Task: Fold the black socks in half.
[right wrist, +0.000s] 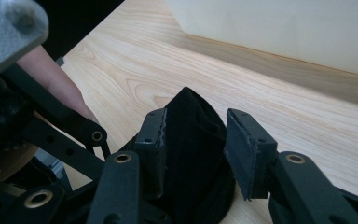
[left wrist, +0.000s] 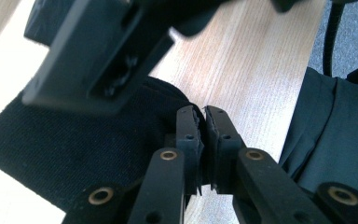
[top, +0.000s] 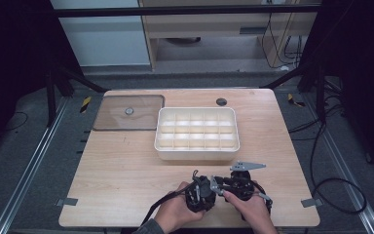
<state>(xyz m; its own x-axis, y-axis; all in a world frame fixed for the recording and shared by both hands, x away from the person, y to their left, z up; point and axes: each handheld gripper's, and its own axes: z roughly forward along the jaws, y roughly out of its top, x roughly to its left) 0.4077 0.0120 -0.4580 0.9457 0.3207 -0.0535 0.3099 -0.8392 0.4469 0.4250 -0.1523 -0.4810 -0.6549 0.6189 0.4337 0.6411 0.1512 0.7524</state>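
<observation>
Close to the near edge of the desk (top: 126,175), in front of the white divided tray (top: 196,133), both hands hold their tools side by side. The left hand-held gripper (left wrist: 203,122) is pinched almost closed on the edge of a black cloth (left wrist: 74,140). The right hand-held gripper (right wrist: 196,135) stands moderately open around a raised fold of the cloth (right wrist: 191,154). Beyond the tray lies a clear lid (top: 126,113).
</observation>
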